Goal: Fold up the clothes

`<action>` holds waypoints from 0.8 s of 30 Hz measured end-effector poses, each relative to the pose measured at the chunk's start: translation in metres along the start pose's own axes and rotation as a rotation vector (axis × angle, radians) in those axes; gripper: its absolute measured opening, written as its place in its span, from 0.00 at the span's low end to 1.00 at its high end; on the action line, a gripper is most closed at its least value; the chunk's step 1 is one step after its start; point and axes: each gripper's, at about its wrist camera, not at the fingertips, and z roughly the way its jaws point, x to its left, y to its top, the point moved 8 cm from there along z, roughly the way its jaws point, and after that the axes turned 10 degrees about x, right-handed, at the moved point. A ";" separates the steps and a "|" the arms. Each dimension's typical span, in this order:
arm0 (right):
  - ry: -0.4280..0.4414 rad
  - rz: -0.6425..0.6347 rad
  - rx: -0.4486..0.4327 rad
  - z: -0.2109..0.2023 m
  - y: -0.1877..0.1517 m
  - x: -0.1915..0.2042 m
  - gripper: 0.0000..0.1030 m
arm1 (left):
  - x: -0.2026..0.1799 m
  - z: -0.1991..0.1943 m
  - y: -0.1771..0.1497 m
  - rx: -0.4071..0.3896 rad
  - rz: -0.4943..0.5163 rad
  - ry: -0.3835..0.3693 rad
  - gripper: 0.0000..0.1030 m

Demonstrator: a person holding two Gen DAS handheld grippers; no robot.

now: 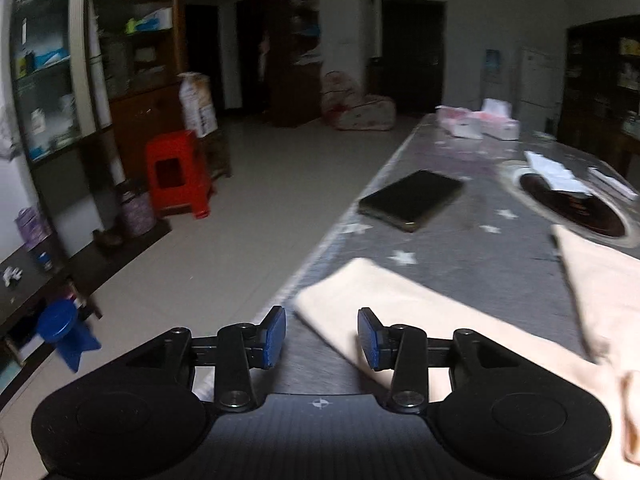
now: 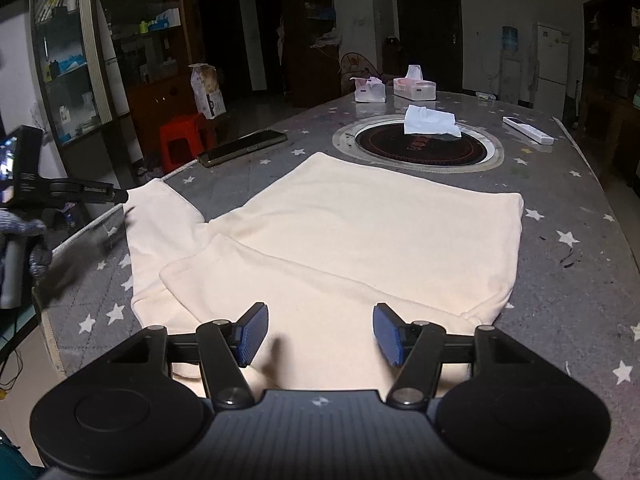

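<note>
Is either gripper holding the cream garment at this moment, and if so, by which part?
Nothing is held. The left gripper and the right gripper are both open above the cream garment, with nothing between their pads.

One cream garment [image 2: 360, 232], two tissue boxes [image 2: 370, 90] [image 2: 414, 88], one phone [image 2: 244, 147], one remote [image 2: 528, 130], one red stool [image 2: 182, 142].

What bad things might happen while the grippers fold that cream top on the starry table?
1. The black phone lies near the table edge, close to the cream top's left sleeve; a swinging left gripper might knock it off.
2. That sleeve reaches the table's left edge, so a tug could drag cloth over the side.
3. One part is already folded over; the open right gripper may pinch both layers.
</note>
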 end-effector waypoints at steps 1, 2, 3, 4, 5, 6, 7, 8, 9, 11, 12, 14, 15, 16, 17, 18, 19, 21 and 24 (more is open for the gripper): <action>0.001 0.001 0.001 0.000 0.000 0.000 0.58 | 0.004 0.004 0.001 0.006 -0.009 0.008 0.42; 0.001 0.002 0.001 0.000 -0.001 0.000 0.58 | 0.007 0.009 0.002 0.011 -0.017 0.017 0.42; 0.002 0.003 0.001 -0.001 -0.001 0.000 0.58 | 0.011 0.013 0.003 0.017 -0.026 0.025 0.42; 0.003 0.005 0.001 -0.001 -0.002 0.000 0.58 | 0.015 0.017 0.004 0.022 -0.034 0.034 0.42; 0.003 0.006 0.000 -0.002 -0.002 0.000 0.58 | 0.018 0.022 0.005 0.028 -0.043 0.042 0.41; 0.004 0.008 -0.001 -0.002 -0.003 0.001 0.58 | 0.022 0.026 0.006 0.033 -0.051 0.051 0.41; 0.004 0.010 -0.002 -0.003 -0.003 0.001 0.58 | 0.025 0.029 0.006 0.036 -0.058 0.052 0.41; 0.004 0.013 -0.004 -0.003 -0.003 0.000 0.58 | 0.026 0.032 0.007 0.035 -0.064 0.048 0.41; 0.004 0.016 -0.005 -0.004 -0.004 0.000 0.58 | 0.026 0.033 0.009 0.033 -0.069 0.042 0.38; 0.003 0.022 -0.009 -0.005 -0.004 -0.001 0.58 | 0.024 0.033 0.011 0.028 -0.071 0.029 0.26; 0.002 0.025 -0.011 -0.006 -0.005 -0.001 0.58 | 0.023 0.033 0.011 0.021 -0.064 0.022 0.15; -0.001 0.031 -0.017 -0.008 -0.005 -0.002 0.58 | 0.020 0.029 0.013 0.002 -0.052 0.009 0.09; -0.002 0.035 -0.020 -0.010 -0.006 -0.002 0.58 | 0.017 0.025 0.014 -0.011 -0.050 -0.001 0.08; -0.003 0.042 -0.026 -0.012 -0.006 -0.003 0.58 | 0.015 0.020 0.015 -0.023 -0.051 -0.017 0.07; -0.003 0.048 -0.031 -0.013 -0.006 -0.004 0.58 | 0.011 0.013 0.017 -0.034 -0.056 -0.043 0.06; -0.004 0.054 -0.035 -0.015 -0.006 -0.006 0.58 | 0.006 0.005 0.018 -0.047 -0.061 -0.074 0.06; -0.006 0.059 -0.040 -0.017 -0.006 -0.007 0.58 | 0.001 -0.004 0.020 -0.058 -0.063 -0.104 0.06; -0.011 0.068 -0.049 -0.021 -0.006 -0.011 0.58 | -0.017 -0.025 0.025 -0.081 -0.052 -0.187 0.06; -0.019 0.093 -0.066 -0.026 -0.008 -0.018 0.58 | -0.053 -0.060 0.031 -0.121 0.006 -0.308 0.06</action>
